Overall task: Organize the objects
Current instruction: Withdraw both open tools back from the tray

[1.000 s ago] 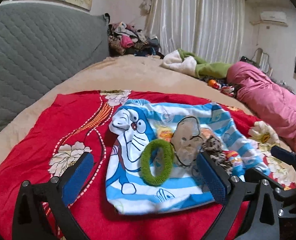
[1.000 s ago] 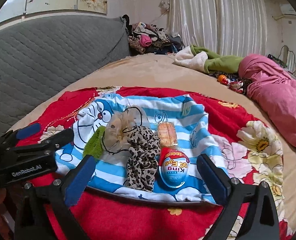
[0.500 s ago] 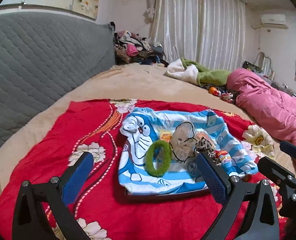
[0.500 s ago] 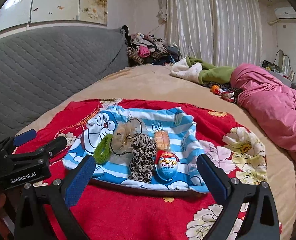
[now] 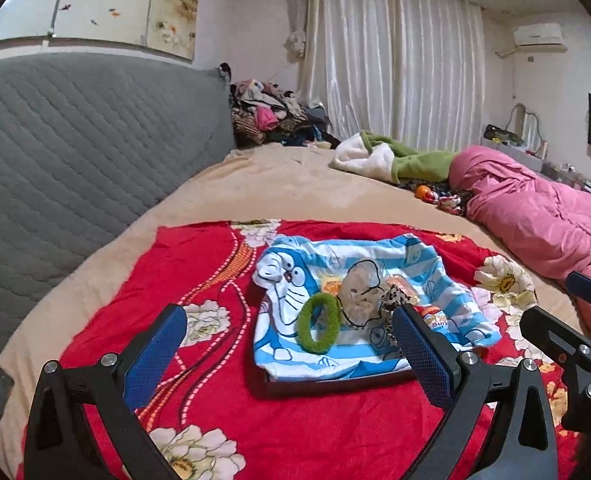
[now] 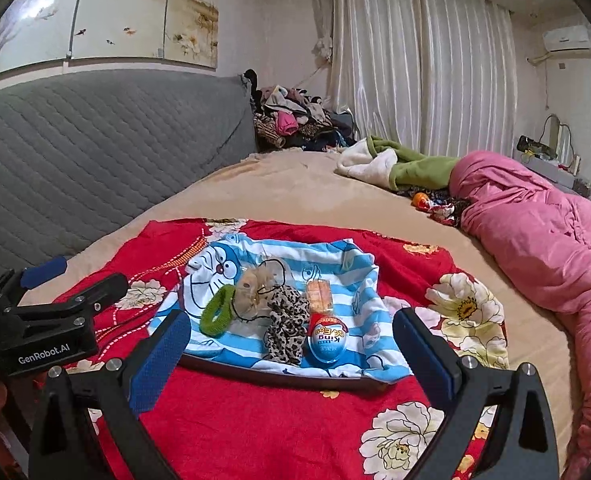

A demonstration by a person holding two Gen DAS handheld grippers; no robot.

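Observation:
A dark tray [image 6: 279,378] covered by a blue-striped cartoon cloth [image 6: 335,258] rests on a red flowered blanket [image 6: 255,420]. On the cloth lie a green hair tie [image 6: 216,315], a beige scrunchie [image 6: 255,290], a leopard scrunchie [image 6: 285,330], a chocolate egg [image 6: 328,338] and an orange snack packet [image 6: 318,295]. In the left wrist view the green hair tie [image 5: 318,328] and beige scrunchie [image 5: 360,298] show too. My left gripper [image 5: 291,354] and right gripper [image 6: 291,354] are both open and empty, held back from the tray's near edge.
A grey quilted headboard [image 5: 75,152] runs along the left. A pink duvet [image 6: 543,232], a green-and-white blanket [image 6: 395,164] and a pile of clothes [image 6: 291,120] lie farther back on the tan bed [image 6: 295,196]. White curtains hang behind.
Both grippers have drawn back and up from the tray, so the tray and its objects look smaller and farther away. Nothing on the cloth has moved.

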